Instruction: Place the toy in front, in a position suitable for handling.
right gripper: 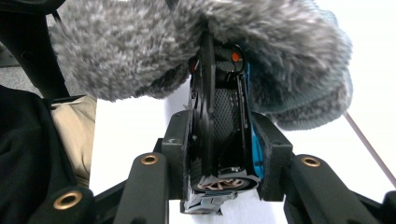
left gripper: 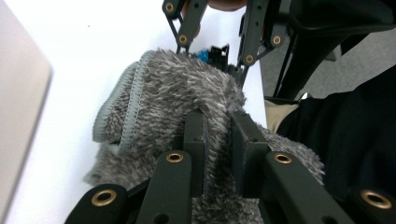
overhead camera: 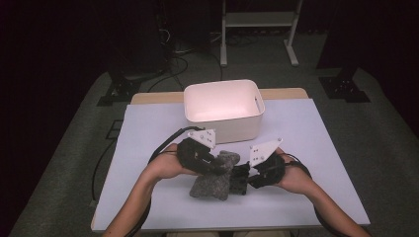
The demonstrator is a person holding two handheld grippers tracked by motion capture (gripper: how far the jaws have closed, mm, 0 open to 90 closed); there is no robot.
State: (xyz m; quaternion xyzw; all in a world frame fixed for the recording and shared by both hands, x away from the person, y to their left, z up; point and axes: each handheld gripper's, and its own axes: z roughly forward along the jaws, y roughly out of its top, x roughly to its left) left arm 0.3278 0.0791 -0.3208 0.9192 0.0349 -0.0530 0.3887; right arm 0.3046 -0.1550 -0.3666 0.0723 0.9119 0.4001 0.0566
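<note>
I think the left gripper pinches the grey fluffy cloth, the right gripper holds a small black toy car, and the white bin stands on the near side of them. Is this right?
Not quite: in the high view, the white bin stands on the far side of the left gripper and right gripper. The left does pinch the grey fluffy cloth, and the right holds the small black toy car.

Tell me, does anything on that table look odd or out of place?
One thing: a small black toy car with blue trim, clamped in the right gripper, sits nose-first in a fluffy grey sock-like cover pinched by the left gripper. The white plastic bin stands upright; nothing looks spilled or broken.
</note>
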